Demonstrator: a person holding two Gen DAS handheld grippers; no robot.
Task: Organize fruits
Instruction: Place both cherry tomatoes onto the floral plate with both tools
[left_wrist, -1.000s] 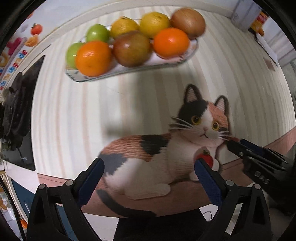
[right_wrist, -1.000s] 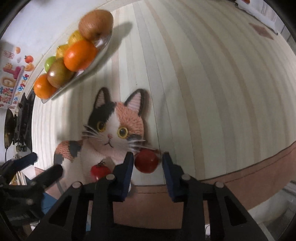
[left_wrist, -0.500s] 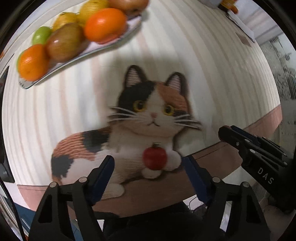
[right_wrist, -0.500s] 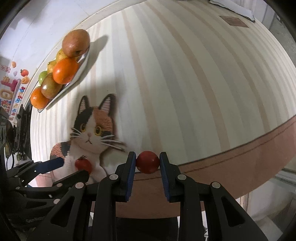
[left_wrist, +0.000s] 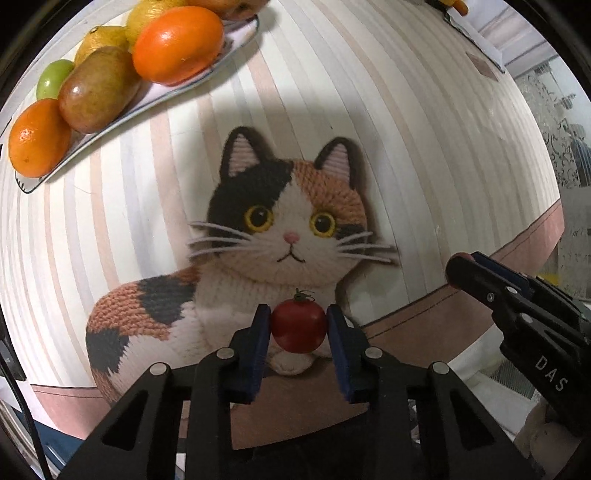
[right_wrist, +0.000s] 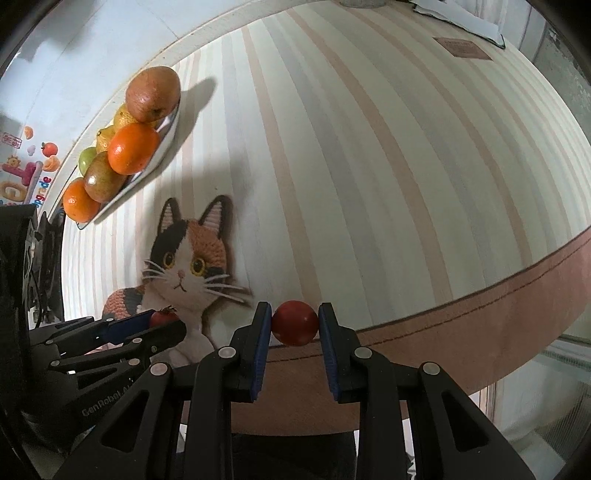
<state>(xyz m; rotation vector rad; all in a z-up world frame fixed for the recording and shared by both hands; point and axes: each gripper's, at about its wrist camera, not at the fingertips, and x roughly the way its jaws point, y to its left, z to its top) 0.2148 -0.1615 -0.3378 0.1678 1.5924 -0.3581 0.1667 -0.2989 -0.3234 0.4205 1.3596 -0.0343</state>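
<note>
left tongs (left_wrist: 298, 332) just closed, pinching stemmed tomato (left_wrist: 299, 326) | right tongs (right_wrist: 294, 324) pinching second tomato (right_wrist: 294, 322) above tablecloth edge (right_wrist: 480, 295)

The setting is a home interior. A table carries a striped tablecloth (right_wrist: 369, 166) printed with a calico cat (left_wrist: 258, 258), and a plate (left_wrist: 177, 88) of mixed fruit stands on it. Colourful children's stickers (right_wrist: 26, 173) cover the adjacent wall.
</note>
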